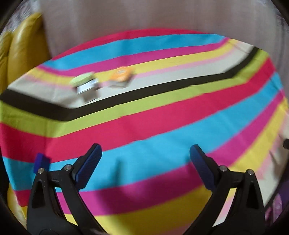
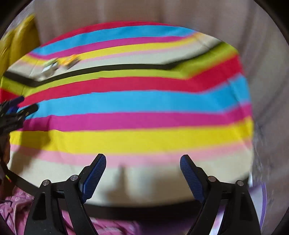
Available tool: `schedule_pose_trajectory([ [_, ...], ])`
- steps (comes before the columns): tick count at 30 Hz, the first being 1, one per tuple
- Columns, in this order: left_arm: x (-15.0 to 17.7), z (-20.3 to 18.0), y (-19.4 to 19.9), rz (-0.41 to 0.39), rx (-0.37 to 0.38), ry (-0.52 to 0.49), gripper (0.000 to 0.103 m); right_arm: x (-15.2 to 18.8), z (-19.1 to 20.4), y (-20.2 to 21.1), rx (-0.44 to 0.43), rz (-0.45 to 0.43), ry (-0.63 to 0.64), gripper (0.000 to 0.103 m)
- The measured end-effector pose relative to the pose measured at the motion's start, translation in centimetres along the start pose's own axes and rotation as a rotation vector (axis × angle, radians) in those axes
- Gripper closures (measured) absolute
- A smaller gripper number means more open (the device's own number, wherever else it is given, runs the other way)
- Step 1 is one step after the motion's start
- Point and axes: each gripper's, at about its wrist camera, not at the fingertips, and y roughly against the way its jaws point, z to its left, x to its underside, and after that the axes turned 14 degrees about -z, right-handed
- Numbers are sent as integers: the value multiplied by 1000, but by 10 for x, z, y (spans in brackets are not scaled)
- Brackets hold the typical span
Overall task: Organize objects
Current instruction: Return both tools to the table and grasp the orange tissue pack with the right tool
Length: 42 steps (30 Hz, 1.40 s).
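Two small jars stand side by side on the pale stripe of a striped tablecloth [image 1: 162,115], both blurred. One has a green lid [image 1: 84,83], the other an orange lid [image 1: 121,76]. In the right wrist view they show far off at upper left, green-lidded jar [image 2: 49,67] and orange-lidded jar [image 2: 71,60]. My left gripper [image 1: 145,150] hangs open over the blue and pink stripes, nothing between its fingers. My right gripper [image 2: 143,159] is open over the pale stripe near the table's front edge, holding nothing. The left gripper [image 2: 16,108] also shows at that view's left edge.
A small dark blue block [image 1: 41,161] lies on the cloth left of my left gripper. A yellow cushioned seat [image 1: 23,47] stands behind the table at left, with a pale curtain [image 1: 144,16] behind it. Pink patterned fabric [image 2: 18,207] lies below the front edge.
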Motion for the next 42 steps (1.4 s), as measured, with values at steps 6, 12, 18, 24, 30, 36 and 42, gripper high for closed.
schedule_pose_trajectory([
  [6,21,45,-25,49,-65,58,4,-52,82,-63,-133,13,134,18],
  [12,30,68,-38,125,-23,146,4,-111,142,-136,-234,16,148,18],
  [18,31,69,-37,133,-40,163,0,-140,169,-197,-264,51,26,17],
  [24,31,70,-37,133,-38,166,0,-150,185,-212,-212,0,87,9],
  [30,32,70,-37,134,-40,166,0,-162,204,-227,-228,-13,128,0],
  [36,32,70,-37,134,-39,166,0,-185,224,-249,-243,-14,142,0],
  [42,32,71,-38,134,-35,163,0,-205,235,-268,-228,-22,125,0],
])
